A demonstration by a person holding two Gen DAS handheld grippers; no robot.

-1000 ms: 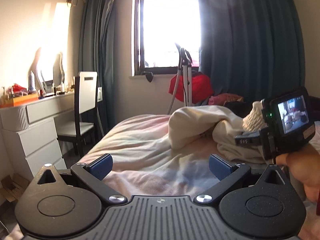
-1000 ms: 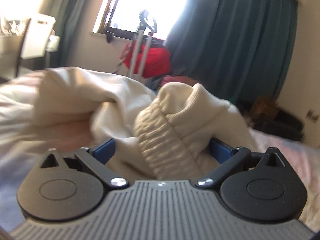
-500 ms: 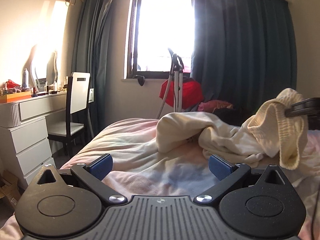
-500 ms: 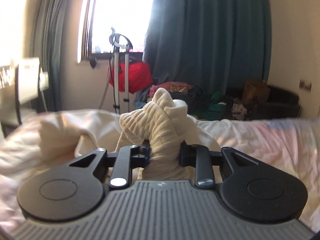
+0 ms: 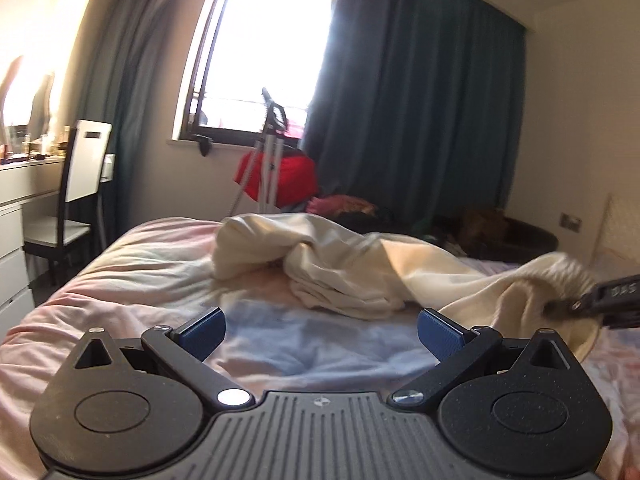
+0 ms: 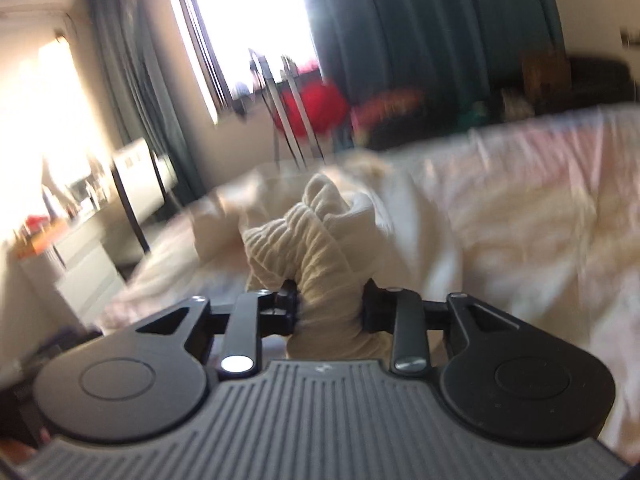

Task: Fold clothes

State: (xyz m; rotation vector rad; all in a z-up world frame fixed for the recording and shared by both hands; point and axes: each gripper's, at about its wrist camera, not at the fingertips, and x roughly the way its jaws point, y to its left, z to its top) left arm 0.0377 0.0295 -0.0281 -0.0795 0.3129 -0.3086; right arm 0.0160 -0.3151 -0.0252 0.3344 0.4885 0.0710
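Left tool [image 5: 321, 330]: blue-padded fingers [image 5: 202, 330] spread wide, nothing between them, held low over the pink and pale-blue bedcover [image 5: 132, 272].

Right tool [image 6: 330, 306]: jaws drawn close, clamped on the ribbed cuff [image 6: 316, 240] of the cream garment [image 5: 340, 268]. Ribbed fabric bunched between the two black fingers and bulging above and below the clamp point. Right wrist view motion-blurred; fine detail of the fabric beyond the cuff not readable.

Cream garment: crumpled in a heap on the bed, near mid-bed in the left wrist view, with one part stretched toward the right edge of that view, where the black body of the right tool [image 5: 612, 298] meets the ribbed end. Rest of the garment lying on the bedcover, not yet laid flat or folded.

Background, left wrist view: bright window [image 5: 260, 52], dark teal curtains [image 5: 412, 100], red bag [image 5: 280, 180] on a stand below the window, white chair [image 5: 82, 168] at a white dresser [image 5: 16, 200] on the left.
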